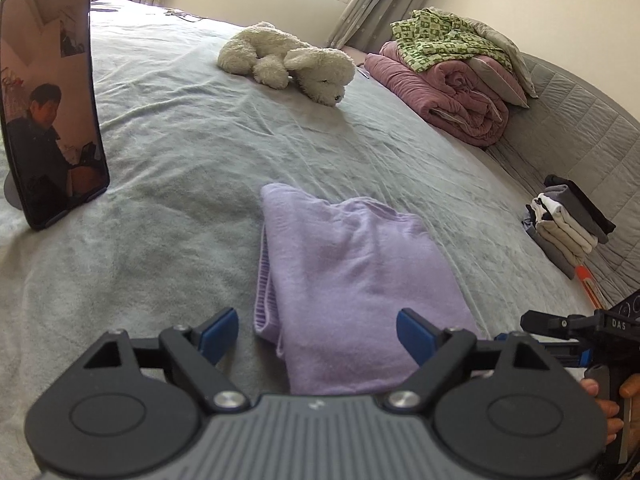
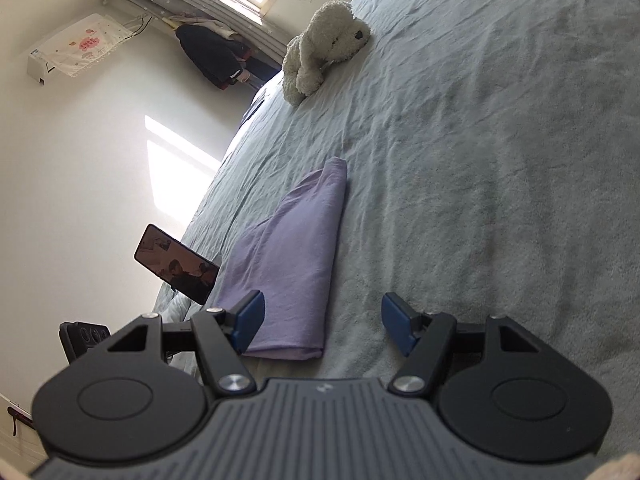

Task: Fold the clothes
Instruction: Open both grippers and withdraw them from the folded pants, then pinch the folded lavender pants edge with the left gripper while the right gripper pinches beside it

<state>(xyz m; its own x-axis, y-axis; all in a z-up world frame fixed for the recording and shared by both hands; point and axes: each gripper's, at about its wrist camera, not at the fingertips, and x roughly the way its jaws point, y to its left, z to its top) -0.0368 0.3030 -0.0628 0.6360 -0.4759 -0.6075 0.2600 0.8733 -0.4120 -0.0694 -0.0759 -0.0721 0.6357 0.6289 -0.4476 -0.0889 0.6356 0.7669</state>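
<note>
A wide bed point(image 1: 168, 128) covered in a wrinkled pale grey-green spread fills most of both views, with a grey quilted headboard or side panel point(image 1: 580, 128) running along its right edge in the left wrist view. Against that panel sits a rolled pink duvet point(image 1: 448, 96) with a green patterned garment point(image 1: 440, 36) and a grey pillow heaped on top, and nearer the camera a small stack of folded clothes point(image 1: 568, 224) in grey, white and black. In the middle of the bed lies the lilac garment point(image 1: 352, 280), folded into a compact rectangle and resting flat on the spread, just ahead of both grippers. Farther back a cream plush dog point(image 1: 288, 60) lies on its side. A phone point(image 1: 48, 104) stands upright on a stand at the left of the bed, its screen lit. The left gripper point(image 1: 318, 336) hangs over the near edge of the lilac garment with its blue pads spread wide, holding nothing. The right gripper point(image 2: 323, 330) is likewise released, its left pad above the garment's near corner and its right pad over bare bedspread; nothing is pinched between them.
</note>
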